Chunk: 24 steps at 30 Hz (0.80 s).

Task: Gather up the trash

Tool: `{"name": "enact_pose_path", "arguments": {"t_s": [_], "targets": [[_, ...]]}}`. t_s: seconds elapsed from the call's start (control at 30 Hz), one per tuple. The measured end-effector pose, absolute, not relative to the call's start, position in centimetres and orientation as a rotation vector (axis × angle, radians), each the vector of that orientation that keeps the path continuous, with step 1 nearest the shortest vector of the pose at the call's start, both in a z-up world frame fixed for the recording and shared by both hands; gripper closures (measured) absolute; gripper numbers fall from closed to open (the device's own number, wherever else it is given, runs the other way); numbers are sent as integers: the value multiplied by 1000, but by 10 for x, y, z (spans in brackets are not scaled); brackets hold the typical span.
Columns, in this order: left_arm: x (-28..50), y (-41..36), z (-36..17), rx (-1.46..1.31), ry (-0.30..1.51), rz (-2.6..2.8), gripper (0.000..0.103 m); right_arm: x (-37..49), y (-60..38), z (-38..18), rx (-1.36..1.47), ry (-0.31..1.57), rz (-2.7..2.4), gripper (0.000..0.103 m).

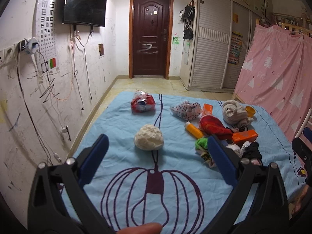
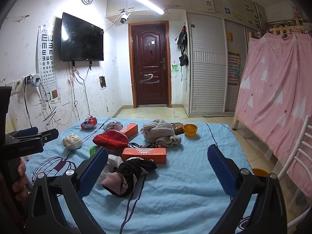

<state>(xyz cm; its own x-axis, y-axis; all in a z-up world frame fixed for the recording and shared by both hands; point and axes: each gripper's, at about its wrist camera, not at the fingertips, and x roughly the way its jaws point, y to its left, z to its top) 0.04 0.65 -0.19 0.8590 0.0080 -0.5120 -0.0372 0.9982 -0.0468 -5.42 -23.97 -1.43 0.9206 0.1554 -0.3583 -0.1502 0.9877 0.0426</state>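
A crumpled white paper ball (image 1: 148,139) lies on the blue sheet (image 1: 120,156), just beyond my open, empty left gripper (image 1: 156,146). It also shows in the right wrist view (image 2: 72,141). A red and white crumpled wrapper bag (image 1: 143,103) lies farther back, and in the right wrist view (image 2: 89,123) it is at the far left. Two orange boxes (image 2: 144,154) (image 2: 129,129) lie among clothes. My right gripper (image 2: 158,156) is open and empty, above a black and pink garment (image 2: 129,175). The left gripper's body (image 2: 23,142) shows at the left edge.
A red cloth (image 2: 110,139), a beige knitted bundle (image 2: 159,132), a spotted cloth (image 2: 113,125), a yellow bottle (image 1: 193,129), a green item (image 1: 201,143) and an orange bowl (image 2: 190,129) lie on the bed. A wall with cables is left; a pink curtain (image 2: 273,101) is right.
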Motion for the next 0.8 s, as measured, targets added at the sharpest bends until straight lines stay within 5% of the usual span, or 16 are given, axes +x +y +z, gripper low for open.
{"name": "enact_pose_path", "arguments": {"t_s": [0.8], "targets": [[1,6,-2,-55,538,24,6,-54,-239,-15,6,372,159,8]]}}
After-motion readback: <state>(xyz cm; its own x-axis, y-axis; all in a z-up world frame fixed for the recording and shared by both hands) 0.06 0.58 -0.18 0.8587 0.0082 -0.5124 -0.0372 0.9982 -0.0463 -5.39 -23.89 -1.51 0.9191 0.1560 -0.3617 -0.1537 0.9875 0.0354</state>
